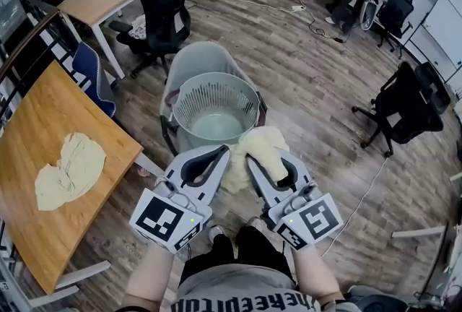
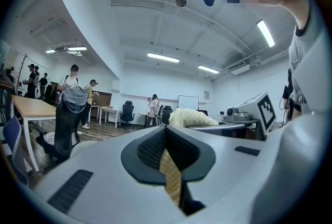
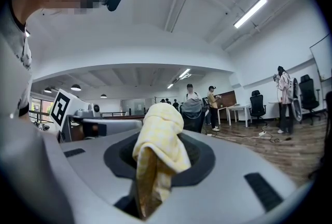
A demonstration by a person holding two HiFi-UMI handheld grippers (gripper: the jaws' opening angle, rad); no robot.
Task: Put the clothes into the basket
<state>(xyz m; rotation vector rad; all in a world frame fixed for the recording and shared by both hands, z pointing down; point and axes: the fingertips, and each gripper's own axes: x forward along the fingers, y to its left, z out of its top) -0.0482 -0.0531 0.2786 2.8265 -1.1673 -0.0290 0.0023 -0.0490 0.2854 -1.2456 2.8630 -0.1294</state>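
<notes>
In the head view a pale yellow cloth (image 1: pixel 261 150) is bunched between my two grippers, just on the near side of the grey round basket (image 1: pixel 215 107). The basket looks empty and rests on a grey chair. My left gripper (image 1: pixel 221 153) is shut on a thin edge of the cloth (image 2: pixel 169 172), pinched in the slit between its jaws. My right gripper (image 1: pixel 251 157) is shut on a thicker fold of the cloth (image 3: pixel 155 158), which bulges up over its jaws. Both grippers point level, side by side. A second yellow cloth (image 1: pixel 69 170) lies on the wooden table (image 1: pixel 43 115) at the left.
A blue chair (image 1: pixel 92 76) stands between the wooden table and the basket. Black office chairs stand behind the basket (image 1: pixel 164 14) and at the right (image 1: pixel 401 110). Cables (image 1: pixel 317 29) run across the wood floor. People stand at desks at the back.
</notes>
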